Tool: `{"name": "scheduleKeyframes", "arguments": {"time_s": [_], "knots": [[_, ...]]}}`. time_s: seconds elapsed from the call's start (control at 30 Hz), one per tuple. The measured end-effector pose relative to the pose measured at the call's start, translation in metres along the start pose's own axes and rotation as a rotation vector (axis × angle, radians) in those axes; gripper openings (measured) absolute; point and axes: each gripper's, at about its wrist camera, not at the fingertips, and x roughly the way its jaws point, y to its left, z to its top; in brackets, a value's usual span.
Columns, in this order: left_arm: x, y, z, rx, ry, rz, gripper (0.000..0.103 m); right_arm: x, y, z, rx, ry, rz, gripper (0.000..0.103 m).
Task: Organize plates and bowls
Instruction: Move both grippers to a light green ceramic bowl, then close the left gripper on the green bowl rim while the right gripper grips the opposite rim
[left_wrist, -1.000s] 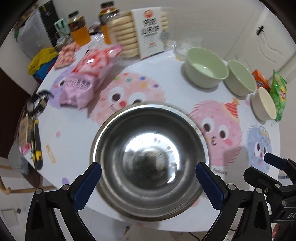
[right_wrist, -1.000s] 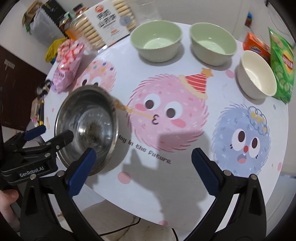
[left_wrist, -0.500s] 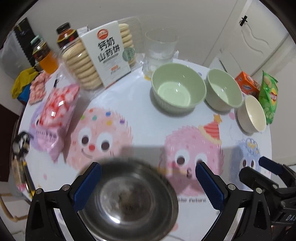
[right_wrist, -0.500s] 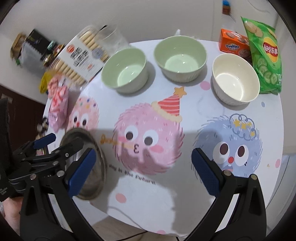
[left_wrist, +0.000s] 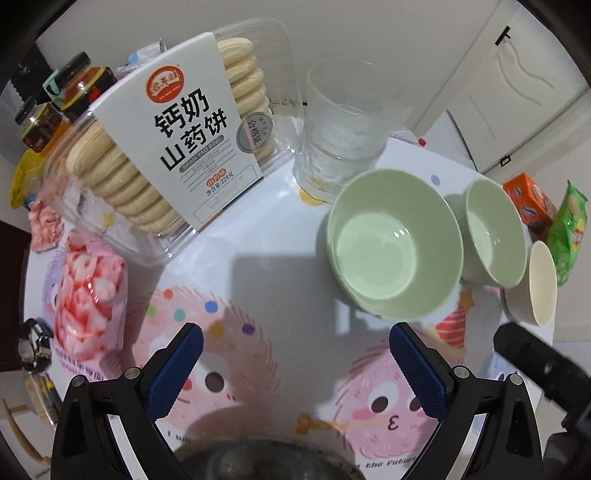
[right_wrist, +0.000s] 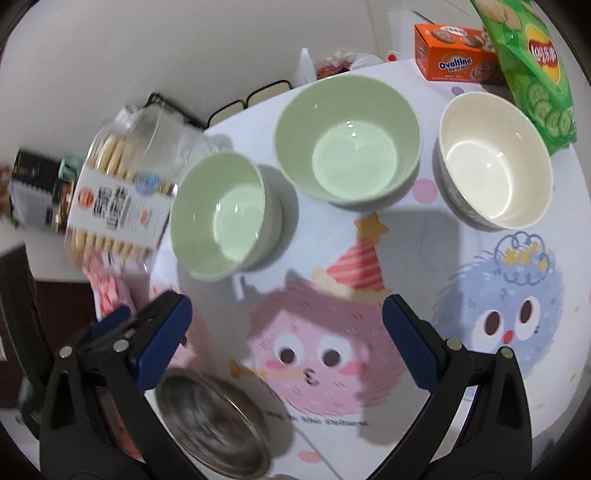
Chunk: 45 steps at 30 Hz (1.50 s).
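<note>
Above the surface (right_wrist: 424, 424), both tongs (left_wrist: 295, 363) (right_wrist: 286, 341) gape wide and empty, now advanced past the steel bowl (right_wrist: 214, 424) toward three bowls (right_wrist: 347, 140).

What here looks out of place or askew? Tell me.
Nothing is spilled or broken. The three bowls, two green and one white, sit upright in a row. The steel bowl sits apart near the table's front edge, and snack packs crowd the back.

Three bowls (right_wrist: 347, 140) stood in a row across the table (right_wrist: 424, 417); the biscuit pack (left_wrist: 177, 147) and glass (left_wrist: 347, 125) stood behind the leftmost; the steel bowl (right_wrist: 214, 421) sat nearer, to the left.
</note>
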Motion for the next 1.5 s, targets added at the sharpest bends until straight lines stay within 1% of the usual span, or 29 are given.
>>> {"name": "scheduleKeyframes", "arguments": {"time_s": [0.03, 0.07, 0.1, 0.2, 0.23, 0.3, 0.33, 0.37, 0.4, 0.43, 0.47, 0.6, 0.67, 0.73, 0.8, 0.83, 0.87, 0.93, 1.0, 1.03, 1.07, 1.2, 1.37, 1.5], "knots": [[0.002, 0.000, 0.002, 0.002, 0.004, -0.002, 0.101, 0.002, 0.001, 0.004, 0.016, 0.000, 0.002, 0.102], [0.004, 0.001, 0.005, 0.005, 0.008, -0.003, 0.098, 0.006, 0.002, 0.008, 0.035, 0.001, 0.005, 0.103], [0.006, 0.001, 0.008, 0.009, 0.012, -0.006, 0.092, 0.008, 0.002, 0.010, 0.048, 0.003, 0.003, 0.102], [0.010, 0.001, 0.015, 0.016, 0.019, -0.021, 0.078, 0.016, 0.005, 0.019, 0.080, 0.010, 0.003, 0.102], [0.013, 0.000, 0.018, 0.016, 0.027, -0.029, 0.077, 0.019, 0.006, 0.022, 0.084, 0.016, 0.003, 0.102], [0.018, 0.000, 0.023, 0.012, 0.040, -0.048, 0.069, 0.026, 0.008, 0.026, 0.102, 0.032, 0.007, 0.102], [0.021, 0.000, 0.025, 0.009, 0.046, -0.059, 0.067, 0.029, 0.010, 0.028, 0.108, 0.039, 0.008, 0.098], [0.022, 0.000, 0.026, 0.007, 0.050, -0.062, 0.063, 0.031, 0.011, 0.029, 0.108, 0.044, 0.008, 0.090], [0.025, 0.000, 0.028, 0.005, 0.054, -0.067, 0.060, 0.035, 0.013, 0.031, 0.105, 0.050, 0.003, 0.086], [0.026, -0.001, 0.029, 0.002, 0.056, -0.071, 0.058, 0.037, 0.014, 0.032, 0.103, 0.052, -0.005, 0.078], [0.029, -0.001, 0.030, 0.002, 0.059, -0.075, 0.056, 0.039, 0.015, 0.034, 0.102, 0.054, -0.010, 0.072], [0.037, -0.004, 0.037, 0.006, 0.068, -0.087, 0.045, 0.051, 0.017, 0.038, 0.101, 0.068, -0.037, 0.062], [0.040, -0.005, 0.040, 0.001, 0.071, -0.093, 0.041, 0.056, 0.018, 0.042, 0.098, 0.069, -0.052, 0.047], [0.044, -0.006, 0.044, -0.004, 0.078, -0.104, 0.037, 0.061, 0.017, 0.043, 0.092, 0.081, -0.063, 0.038], [0.047, -0.006, 0.047, -0.007, 0.084, -0.120, 0.030, 0.064, 0.015, 0.044, 0.097, 0.093, -0.057, 0.036], [0.048, -0.007, 0.048, -0.009, 0.086, -0.130, 0.028, 0.066, 0.013, 0.044, 0.102, 0.095, -0.056, 0.033], [0.049, -0.008, 0.050, -0.011, 0.085, -0.132, 0.025, 0.068, 0.012, 0.046, 0.103, 0.097, -0.061, 0.024], [0.051, -0.010, 0.052, -0.011, 0.085, -0.136, 0.020, 0.072, 0.012, 0.048, 0.089, 0.103, -0.091, 0.016], [0.053, -0.015, 0.054, -0.003, 0.086, -0.144, 0.012, 0.075, 0.009, 0.049, 0.098, 0.108, -0.085, 0.016], [0.053, -0.017, 0.055, 0.002, 0.083, -0.141, 0.011, 0.076, 0.008, 0.049, 0.102, 0.110, -0.079, 0.015], [0.055, -0.021, 0.056, 0.006, 0.082, -0.141, 0.008, 0.077, 0.008, 0.050, 0.099, 0.110, -0.078, 0.013], [0.056, -0.024, 0.057, 0.010, 0.077, -0.139, 0.007, 0.076, 0.014, 0.050, 0.044, 0.096, -0.108, 0.013], [0.051, -0.032, 0.051, 0.042, 0.069, -0.128, 0.008, 0.077, 0.016, 0.045, 0.025, 0.092, -0.111, 0.012], [0.035, -0.036, 0.037, 0.064, 0.053, -0.125, 0.008, 0.065, 0.011, 0.032, 0.016, 0.088, -0.082, 0.012]]}}
